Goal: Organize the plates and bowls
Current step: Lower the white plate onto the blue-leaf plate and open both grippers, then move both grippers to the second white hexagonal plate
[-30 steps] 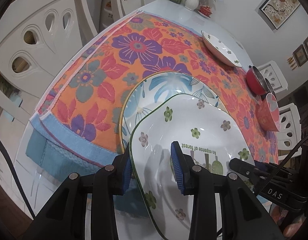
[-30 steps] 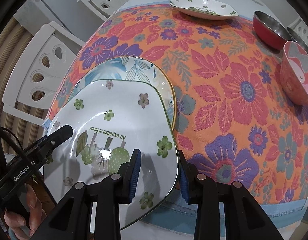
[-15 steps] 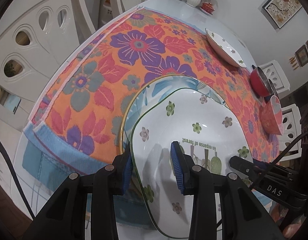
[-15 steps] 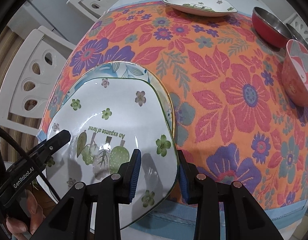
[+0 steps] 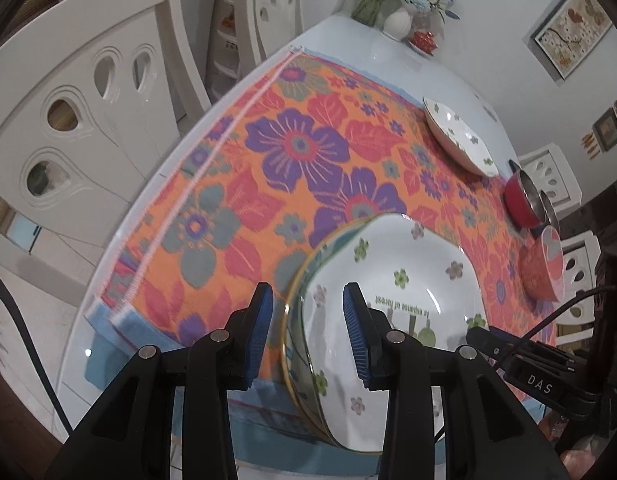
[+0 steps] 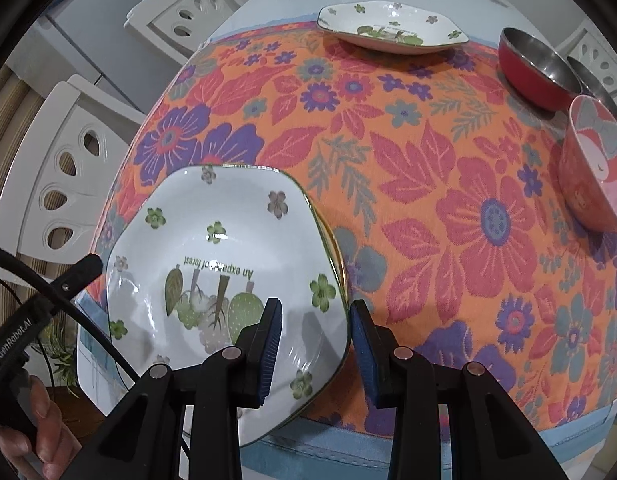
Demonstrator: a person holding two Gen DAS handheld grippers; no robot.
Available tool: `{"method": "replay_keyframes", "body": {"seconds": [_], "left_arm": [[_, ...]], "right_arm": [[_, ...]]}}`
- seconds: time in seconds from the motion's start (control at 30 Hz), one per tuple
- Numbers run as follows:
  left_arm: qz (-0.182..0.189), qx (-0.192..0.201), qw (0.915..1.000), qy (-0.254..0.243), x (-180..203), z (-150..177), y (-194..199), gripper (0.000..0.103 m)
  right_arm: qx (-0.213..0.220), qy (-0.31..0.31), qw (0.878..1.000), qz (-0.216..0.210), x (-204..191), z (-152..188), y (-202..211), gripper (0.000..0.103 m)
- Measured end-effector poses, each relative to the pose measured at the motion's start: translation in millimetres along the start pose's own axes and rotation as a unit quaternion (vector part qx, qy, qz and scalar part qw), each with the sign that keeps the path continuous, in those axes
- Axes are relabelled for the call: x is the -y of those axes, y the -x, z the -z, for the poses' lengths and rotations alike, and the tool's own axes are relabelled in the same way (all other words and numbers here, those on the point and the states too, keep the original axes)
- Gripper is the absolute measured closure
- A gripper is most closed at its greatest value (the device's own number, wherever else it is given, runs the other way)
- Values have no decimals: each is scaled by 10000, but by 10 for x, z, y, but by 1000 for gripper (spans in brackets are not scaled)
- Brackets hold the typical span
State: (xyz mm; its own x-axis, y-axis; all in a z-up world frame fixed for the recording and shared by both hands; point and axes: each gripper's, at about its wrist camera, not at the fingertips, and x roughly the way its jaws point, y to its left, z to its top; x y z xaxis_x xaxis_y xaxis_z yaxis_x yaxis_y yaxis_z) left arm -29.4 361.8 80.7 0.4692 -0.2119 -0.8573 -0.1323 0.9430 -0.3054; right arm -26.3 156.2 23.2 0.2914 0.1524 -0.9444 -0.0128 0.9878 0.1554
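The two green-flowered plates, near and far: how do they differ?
The near plate is gripped at opposite rims by the left gripper and right gripper, over a gold-rimmed plate. The far plate sits alone, untouched, at the cloth's far edge. Both share the angular shape and vegetable print.

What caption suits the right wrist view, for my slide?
Both grippers, right and left, hold a flowered plate over another plate.

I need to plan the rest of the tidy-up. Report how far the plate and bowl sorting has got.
Done: nothing looks finished. In hand: the left gripper and right gripper straddle opposite rims of the white flower plate, now nearly covering the blue leaf plate. Left: the matching white flower plate, the red steel bowl and the pink bowl sit separately on the floral cloth.
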Motion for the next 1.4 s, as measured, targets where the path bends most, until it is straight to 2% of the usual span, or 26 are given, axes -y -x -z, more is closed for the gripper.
{"method": "replay_keyframes", "body": {"seconds": [0.17, 0.37, 0.63, 0.8, 0.9, 1.03, 1.07, 1.1, 1.3, 1.4], "left_arm": [[63, 113, 9999, -35, 13, -146, 77, 69], [246, 428, 9983, -297, 168, -449, 237, 69], [622, 955, 9908, -729, 557, -1084, 432, 69], [779, 1038, 9852, -1118, 900, -1452, 317, 62], [915, 913, 9816, -1405, 1151, -1674, 113, 61], [1095, 561, 9773, -1725, 1420, -1915, -277, 53], [1128, 498, 9768, -1749, 1457, -1934, -347, 45], [1187, 396, 9761, -1778, 1513, -1998, -473, 41], [1437, -110, 9716, -1878, 1748, -2268, -1151, 41], [1494, -344, 9703, -1873, 1824, -2370, -1490, 43]], "right_arm": [[103, -105, 9999, -13, 15, -70, 79, 68], [461, -173, 9988, -14, 2, -268, 350, 68], [1211, -416, 9918, 38, 162, -756, 862, 68], [1430, -771, 9867, -6, 388, -1112, 975, 68], [1420, -1066, 9841, -73, 559, -1317, 924, 66], [1282, -1554, 9793, -211, 805, -1515, 733, 49], [1245, -1744, 9763, -290, 895, -1555, 657, 48], [1223, -1852, 9745, -317, 948, -1582, 612, 48], [997, -2529, 9620, -274, 1336, -1786, 193, 48], [956, -2651, 9592, -210, 1444, -1924, 13, 48]]}}
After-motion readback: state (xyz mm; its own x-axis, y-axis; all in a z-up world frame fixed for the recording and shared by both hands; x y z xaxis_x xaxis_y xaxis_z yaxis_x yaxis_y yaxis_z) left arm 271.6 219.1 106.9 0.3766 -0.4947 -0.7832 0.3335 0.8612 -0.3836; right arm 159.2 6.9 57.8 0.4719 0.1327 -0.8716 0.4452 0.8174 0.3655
